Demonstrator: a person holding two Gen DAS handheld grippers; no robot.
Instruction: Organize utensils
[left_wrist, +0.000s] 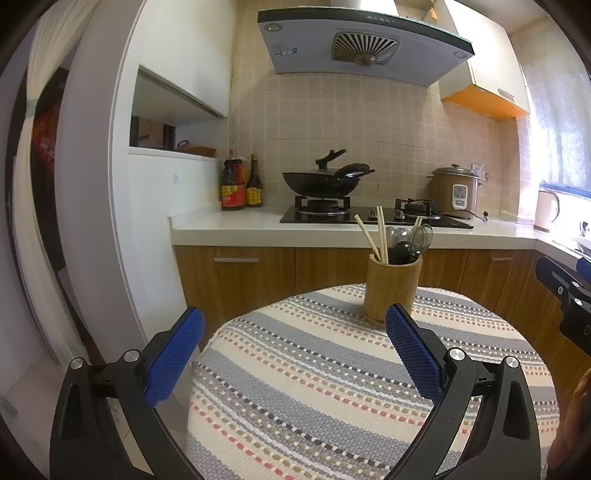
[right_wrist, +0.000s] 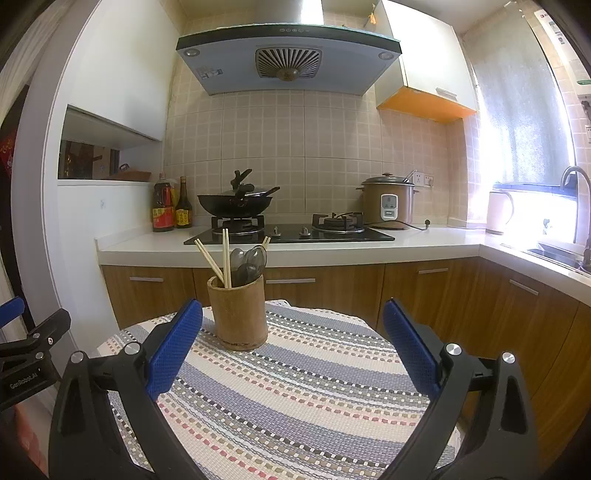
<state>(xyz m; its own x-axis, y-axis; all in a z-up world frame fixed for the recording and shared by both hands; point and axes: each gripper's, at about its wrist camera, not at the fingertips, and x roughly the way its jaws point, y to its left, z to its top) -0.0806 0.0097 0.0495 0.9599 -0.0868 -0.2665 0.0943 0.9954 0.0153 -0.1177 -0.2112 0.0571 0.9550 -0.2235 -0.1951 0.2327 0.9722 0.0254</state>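
Observation:
A bamboo utensil holder (left_wrist: 391, 290) stands at the far side of a round table with a striped cloth (left_wrist: 314, 387). It holds wooden chopsticks (left_wrist: 380, 236), metal spoons (left_wrist: 397, 233) and a small strainer (left_wrist: 423, 236). In the right wrist view the holder (right_wrist: 240, 314) stands just beyond my left finger, with chopsticks (right_wrist: 221, 258) and spoons (right_wrist: 251, 260) in it. My left gripper (left_wrist: 295, 332) is open and empty above the cloth. My right gripper (right_wrist: 293, 325) is open and empty too. The right gripper also shows at the left wrist view's right edge (left_wrist: 565, 291).
A white counter (right_wrist: 295, 247) runs behind the table with a gas hob, a wok (right_wrist: 236, 203), sauce bottles (right_wrist: 171, 206) and a rice cooker (right_wrist: 388, 201). Wooden cabinets (right_wrist: 332, 291) stand below. A sink and tap (right_wrist: 576, 221) are at the right. The left gripper's body (right_wrist: 29, 350) is at the left edge.

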